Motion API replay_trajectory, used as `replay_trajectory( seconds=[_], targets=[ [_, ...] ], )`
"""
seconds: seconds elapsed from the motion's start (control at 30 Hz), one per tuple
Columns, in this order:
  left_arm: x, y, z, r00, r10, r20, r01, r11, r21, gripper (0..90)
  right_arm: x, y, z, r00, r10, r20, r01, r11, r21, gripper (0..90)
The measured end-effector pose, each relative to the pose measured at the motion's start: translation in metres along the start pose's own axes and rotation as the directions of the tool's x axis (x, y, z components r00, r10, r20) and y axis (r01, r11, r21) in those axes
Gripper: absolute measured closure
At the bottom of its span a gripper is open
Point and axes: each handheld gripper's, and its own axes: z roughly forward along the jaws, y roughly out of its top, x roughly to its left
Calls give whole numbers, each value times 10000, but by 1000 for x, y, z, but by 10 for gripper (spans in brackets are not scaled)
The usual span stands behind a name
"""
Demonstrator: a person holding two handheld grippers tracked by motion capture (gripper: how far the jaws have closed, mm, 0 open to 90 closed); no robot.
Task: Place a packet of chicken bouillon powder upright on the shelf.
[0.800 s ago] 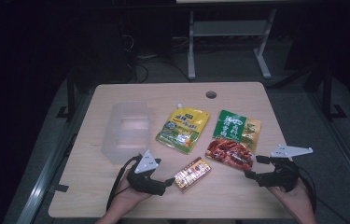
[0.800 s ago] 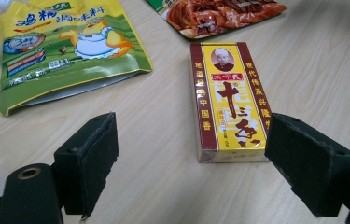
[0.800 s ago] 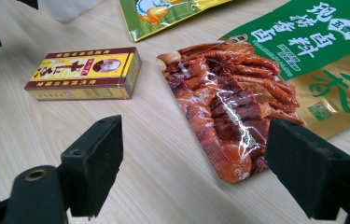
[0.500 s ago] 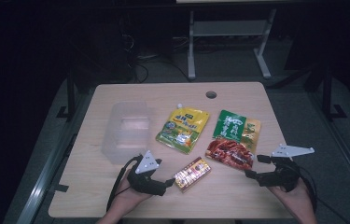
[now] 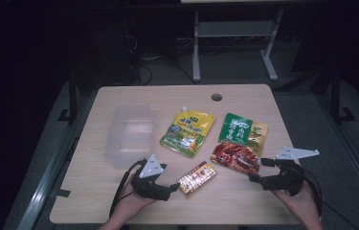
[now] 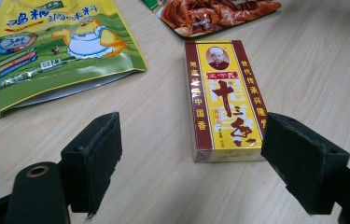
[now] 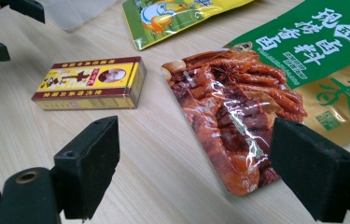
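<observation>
Wooden table [image 5: 119,191]: flat yellow-and-maroon box [image 6: 224,100] (Chinese lettering).

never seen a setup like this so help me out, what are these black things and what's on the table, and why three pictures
A person sits at a wooden table and holds a hand-held grasping tool in each hand. The high view looks down from above: the left tool and the right tool both point at the packets. The other two pictures come from cameras riding on each tool, so the black blocks at the bottom are its own jaws.

On the table lie a small yellow and red box, a yellow pouch, a green and red pouch and a clear plastic container.

Both tools are open and hold nothing.
</observation>
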Motion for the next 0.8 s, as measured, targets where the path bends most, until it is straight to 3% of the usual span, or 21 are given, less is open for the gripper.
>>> replay_trajectory(
  seconds=[0.8],
  targets=[
    [-1, 3, 1, 9999, 93, 99, -93, 10000, -33, 210, 2, 22, 11, 9998, -88, -176, 88, 10000, 13, 144]
  ],
)
